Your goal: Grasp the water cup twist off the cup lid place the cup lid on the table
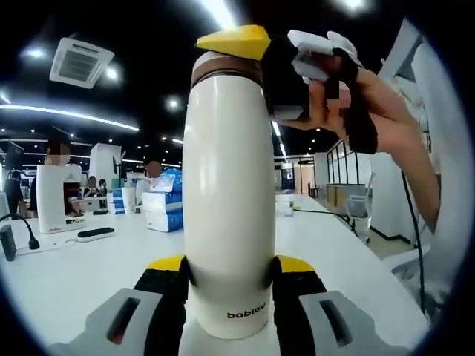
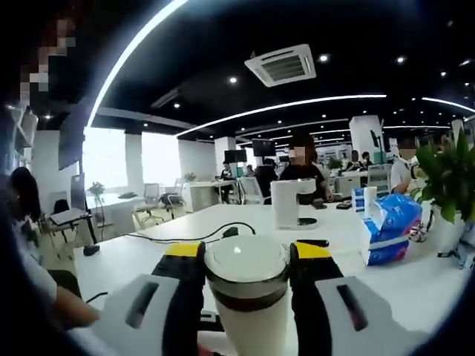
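A tall white water cup [image 1: 228, 185] with a "bablov" mark stands upright between my left gripper's [image 1: 230, 263] yellow-tipped black jaws, which are shut on its lower body. Its lid [image 1: 226, 67] has a brown band. At the top, my right gripper [image 1: 245, 41], held by a person's hand [image 1: 371, 111], closes on that lid. In the right gripper view the white lid [image 2: 246, 263] with its brown ring sits squeezed between my right gripper's [image 2: 247, 252] jaws. I cannot tell whether the cup's base rests on the white table [image 1: 67, 274].
On the table are a white appliance [image 1: 56, 196], stacked blue-and-white boxes [image 1: 165, 200], a blue packet [image 2: 393, 226], a black cable [image 2: 193, 237] and a potted plant [image 2: 445, 174]. People sit at desks behind. Bare tabletop [image 2: 126, 259] lies around the cup.
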